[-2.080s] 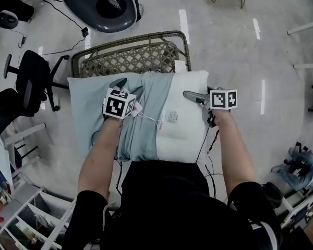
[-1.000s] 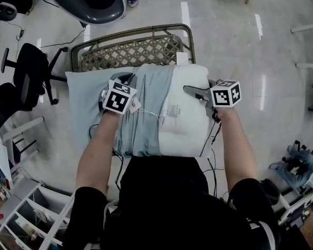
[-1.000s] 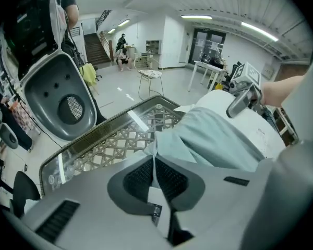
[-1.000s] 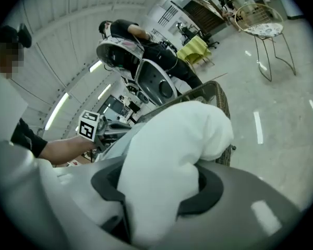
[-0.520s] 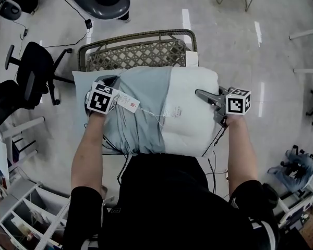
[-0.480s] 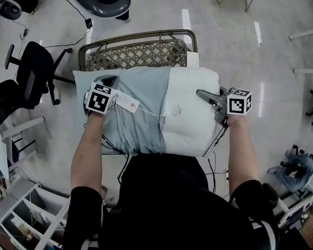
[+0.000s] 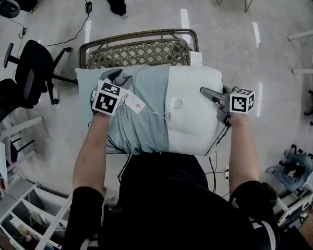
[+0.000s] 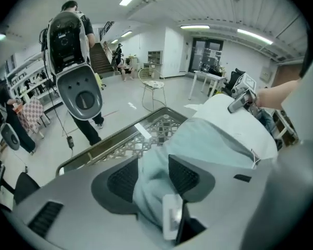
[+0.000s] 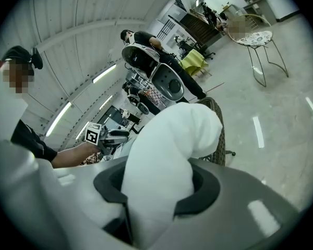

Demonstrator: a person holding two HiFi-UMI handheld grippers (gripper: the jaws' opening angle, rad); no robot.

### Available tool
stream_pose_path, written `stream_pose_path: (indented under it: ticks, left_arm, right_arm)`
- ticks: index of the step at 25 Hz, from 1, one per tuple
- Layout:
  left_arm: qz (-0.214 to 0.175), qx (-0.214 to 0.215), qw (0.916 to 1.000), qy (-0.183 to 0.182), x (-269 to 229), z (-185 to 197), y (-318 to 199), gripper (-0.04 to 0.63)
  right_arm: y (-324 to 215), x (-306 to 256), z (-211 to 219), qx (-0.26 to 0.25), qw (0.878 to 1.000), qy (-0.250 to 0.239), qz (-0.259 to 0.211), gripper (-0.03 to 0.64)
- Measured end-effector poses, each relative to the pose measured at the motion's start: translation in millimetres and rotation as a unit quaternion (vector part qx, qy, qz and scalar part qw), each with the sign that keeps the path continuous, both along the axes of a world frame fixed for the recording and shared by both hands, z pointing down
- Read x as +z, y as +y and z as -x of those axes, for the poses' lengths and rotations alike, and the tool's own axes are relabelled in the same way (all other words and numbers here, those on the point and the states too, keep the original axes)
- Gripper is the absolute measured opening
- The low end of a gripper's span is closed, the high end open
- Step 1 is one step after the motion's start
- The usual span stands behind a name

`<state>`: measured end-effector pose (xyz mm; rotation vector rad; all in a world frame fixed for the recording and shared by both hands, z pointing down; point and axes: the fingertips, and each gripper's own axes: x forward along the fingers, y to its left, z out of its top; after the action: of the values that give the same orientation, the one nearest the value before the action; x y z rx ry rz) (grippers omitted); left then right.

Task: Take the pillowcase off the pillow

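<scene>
A wide room with a polished grey floor (image 7: 224,35) holds a wicker bench (image 7: 138,53) with a lattice seat, and across its front lies the white pillow (image 7: 193,113). The pale blue pillowcase (image 7: 146,108) covers only the pillow's left half. Both of the person's forearms reach forward over it from a black-clad body. The left claw (image 7: 116,77) points steeply down at the pillowcase's far left part. Its jaws have just been opening and now stand apart, with a bunch of the blue cloth between the pads. The right claw (image 7: 208,94) lies closer to level at the pillow's right edge. Its jaws have just been closing and clamp a bare white corner of the pillow. A white tag with red print (image 7: 136,104) hangs on a thin string just right of the left claw, and a second label (image 7: 173,105) rests where the blue cloth meets white. A black office chair (image 7: 31,72) stands to the left of the bench and white shelving (image 7: 21,212) at the lower left. Beyond the bench a person (image 7: 115,1) stands on the floor, carrying a large grey shell-like pack (image 8: 73,61) on the back.
</scene>
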<state>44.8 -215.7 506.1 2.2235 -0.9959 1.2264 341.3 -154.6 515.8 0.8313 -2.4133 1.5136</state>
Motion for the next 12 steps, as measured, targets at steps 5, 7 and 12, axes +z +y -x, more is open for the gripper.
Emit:
stream_pose_path:
  ticks: [5, 7, 12]
  left_arm:
    - [0.031, 0.037, 0.9988, 0.008, 22, -39, 8, 0.222]
    - [0.04, 0.044, 0.9982, 0.006, 31, -43, 8, 0.214]
    - [0.042, 0.089, 0.9936, -0.056, 42, -38, 14, 0.025]
  right_arm:
    - [1, -2, 1, 0.0, 1.0, 0.003, -0.003, 0.207]
    - [1, -1, 2, 0.0, 1.0, 0.003, -0.002, 0.207]
    - [0, 1, 2, 0.006, 1.0, 0.005, -0.004, 0.204]
